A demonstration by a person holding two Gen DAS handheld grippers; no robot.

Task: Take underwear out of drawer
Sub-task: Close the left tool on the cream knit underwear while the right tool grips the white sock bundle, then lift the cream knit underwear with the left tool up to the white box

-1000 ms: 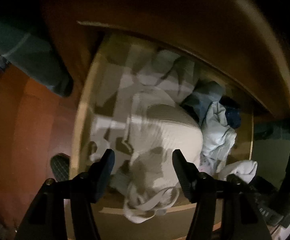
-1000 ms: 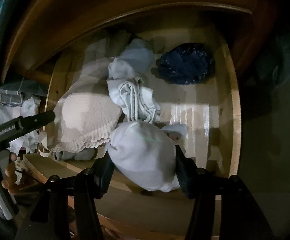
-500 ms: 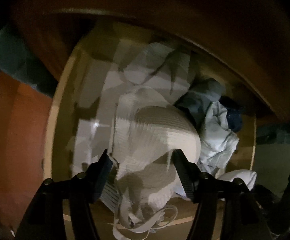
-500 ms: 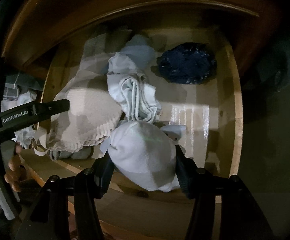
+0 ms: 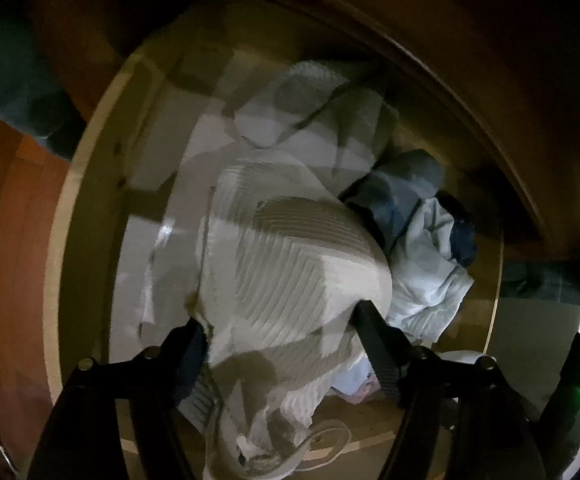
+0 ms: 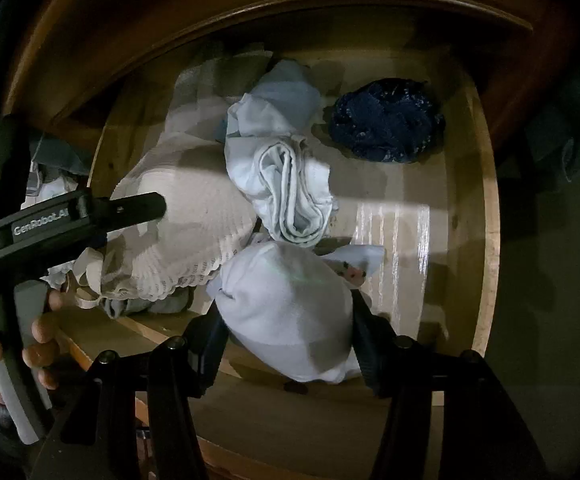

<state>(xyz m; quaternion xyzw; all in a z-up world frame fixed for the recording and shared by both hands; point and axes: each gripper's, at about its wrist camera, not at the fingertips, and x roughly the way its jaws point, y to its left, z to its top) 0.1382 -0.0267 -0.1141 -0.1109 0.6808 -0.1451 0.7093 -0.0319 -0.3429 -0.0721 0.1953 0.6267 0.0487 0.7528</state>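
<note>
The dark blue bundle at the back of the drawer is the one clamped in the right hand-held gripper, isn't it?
Not quite. In the right wrist view the dark blue bundle does lie at the back of the drawer, but untouched. The right hand-held gripper is clamped on a pale blue bundle at the front.

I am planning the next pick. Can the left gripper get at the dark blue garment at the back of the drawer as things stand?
Probably not directly. The left gripper, jaws opening, straddles the ribbed white garment; that and the pale blue pile lie between it and the dark blue garment.
</note>
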